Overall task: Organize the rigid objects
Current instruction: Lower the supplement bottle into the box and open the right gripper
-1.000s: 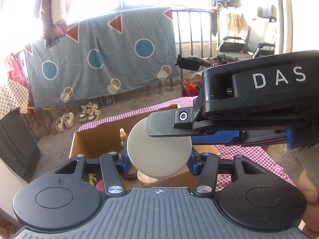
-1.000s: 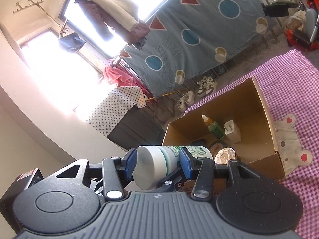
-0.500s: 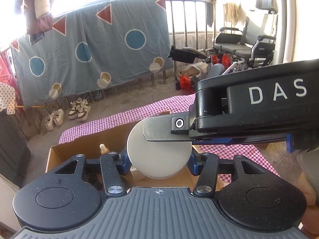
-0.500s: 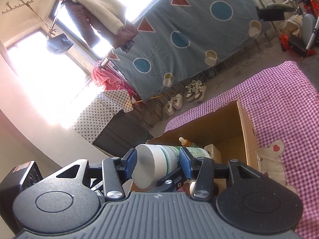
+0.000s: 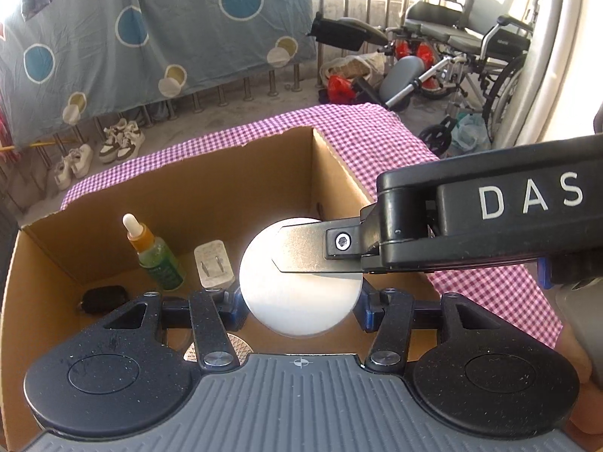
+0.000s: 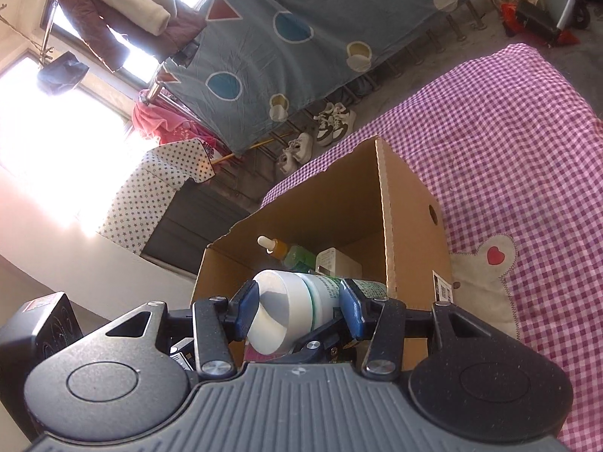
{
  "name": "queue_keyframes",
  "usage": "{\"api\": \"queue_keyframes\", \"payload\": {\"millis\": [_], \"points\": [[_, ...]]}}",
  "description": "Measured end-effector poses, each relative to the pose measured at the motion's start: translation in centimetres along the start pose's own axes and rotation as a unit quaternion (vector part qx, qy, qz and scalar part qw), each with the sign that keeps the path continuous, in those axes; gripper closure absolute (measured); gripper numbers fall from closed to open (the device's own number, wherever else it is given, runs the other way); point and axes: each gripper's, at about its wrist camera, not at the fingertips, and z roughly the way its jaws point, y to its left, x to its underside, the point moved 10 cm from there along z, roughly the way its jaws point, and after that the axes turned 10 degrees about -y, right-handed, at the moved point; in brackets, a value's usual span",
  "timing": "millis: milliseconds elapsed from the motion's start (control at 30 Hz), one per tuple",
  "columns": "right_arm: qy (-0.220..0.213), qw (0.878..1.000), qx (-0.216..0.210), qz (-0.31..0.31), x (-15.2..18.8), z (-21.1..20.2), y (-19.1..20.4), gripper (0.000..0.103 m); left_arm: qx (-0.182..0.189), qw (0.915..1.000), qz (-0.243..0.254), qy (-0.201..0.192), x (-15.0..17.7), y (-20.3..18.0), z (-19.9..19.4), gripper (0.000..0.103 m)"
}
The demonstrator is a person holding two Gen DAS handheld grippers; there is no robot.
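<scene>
A white cylindrical plastic bottle with a green-printed label (image 6: 301, 301) is clamped from both sides at once: the left gripper (image 5: 299, 301) grips it end-on, its blue-padded fingers (image 5: 367, 309) part-open around the round white base, and the right gripper (image 6: 297, 307) grips it across the body, its fingers (image 6: 247, 307) part-open and pressed to the sides. The right gripper's black body, lettered "DAS" (image 5: 490, 222), is seen crossing the bottle in the left wrist view. The bottle is held above the open brown cardboard box (image 5: 233, 188) standing on the pink-checked cloth (image 6: 508, 132). Inside the box, along its far wall, a green dropper bottle (image 5: 154, 256) and a white plug adapter (image 5: 213, 263) are seen upright; a small black object (image 5: 101, 297) lies near the left wall.
</scene>
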Motion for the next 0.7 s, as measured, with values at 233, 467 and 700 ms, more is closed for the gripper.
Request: {"api": "queue_keyframes", "payload": {"millis": [233, 467, 700], "points": [[0.002, 0.999, 0.009, -0.042, 0.1, 0.6, 1.1, 0.047, 0.007, 0.9995, -0.011, 0.03, 0.7, 0.2, 1.2, 0.05], [-0.007, 0.999, 0.01, -0.032, -0.4, 0.4, 1.0, 0.041, 0.009, 0.9995, -0.009, 0.029, 0.2, 0.0, 0.8, 0.046], [-0.045, 0.998, 0.024, -0.031, -0.9, -2.5, 1.6, 0.038, 0.006, 0.9999, -0.012, -0.009, -1.0, 0.1, -1.9, 0.029]]}}
